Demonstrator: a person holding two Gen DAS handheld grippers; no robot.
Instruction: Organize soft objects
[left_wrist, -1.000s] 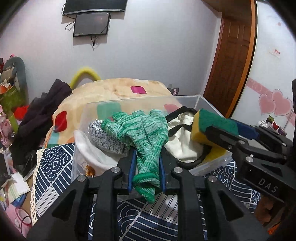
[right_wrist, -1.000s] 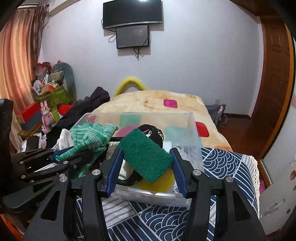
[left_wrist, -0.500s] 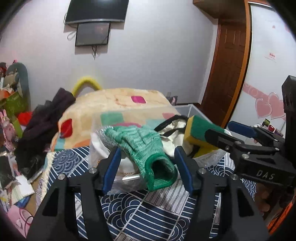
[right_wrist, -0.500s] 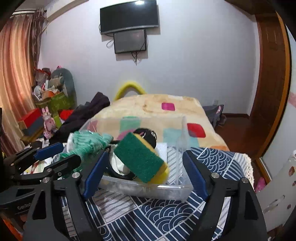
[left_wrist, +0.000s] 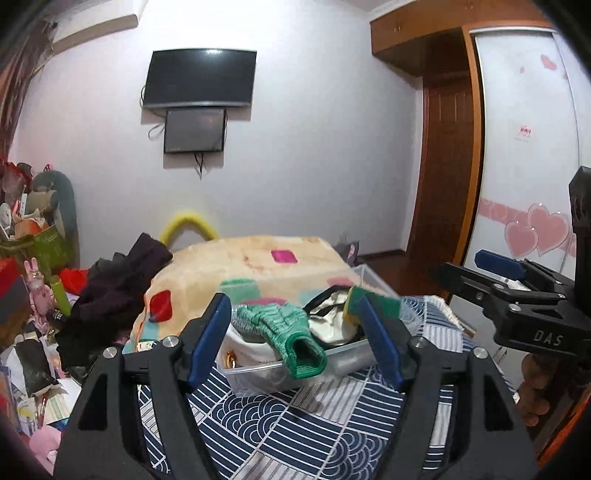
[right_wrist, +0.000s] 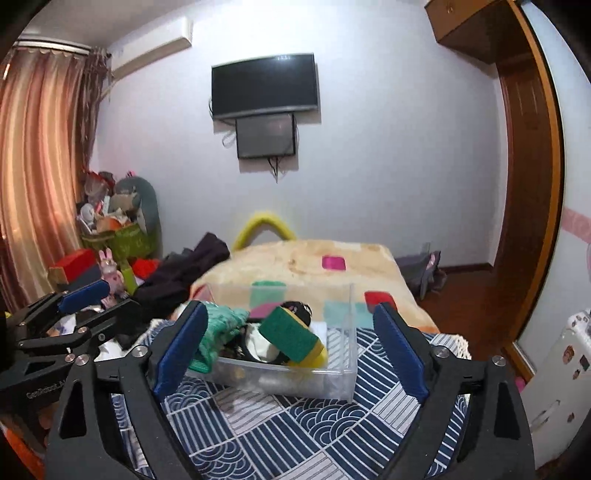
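Both tools are wide open and hold nothing. The left tool (left_wrist: 295, 339) and right tool (right_wrist: 291, 347) hang just short of the clear box (right_wrist: 332, 384). The green glove (left_wrist: 286, 332) droops over its rim, and the sponge (right_wrist: 293, 338) leans inside, so both look put away.

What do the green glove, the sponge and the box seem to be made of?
Glove: knitted yarn, matte; ribbed stitches show at its cuff, which hangs over the rim.
Sponge: probably foam, yellow, with a rough green scouring layer on top.
Box: clear hard plastic, glossy; the blanket shows through its walls.
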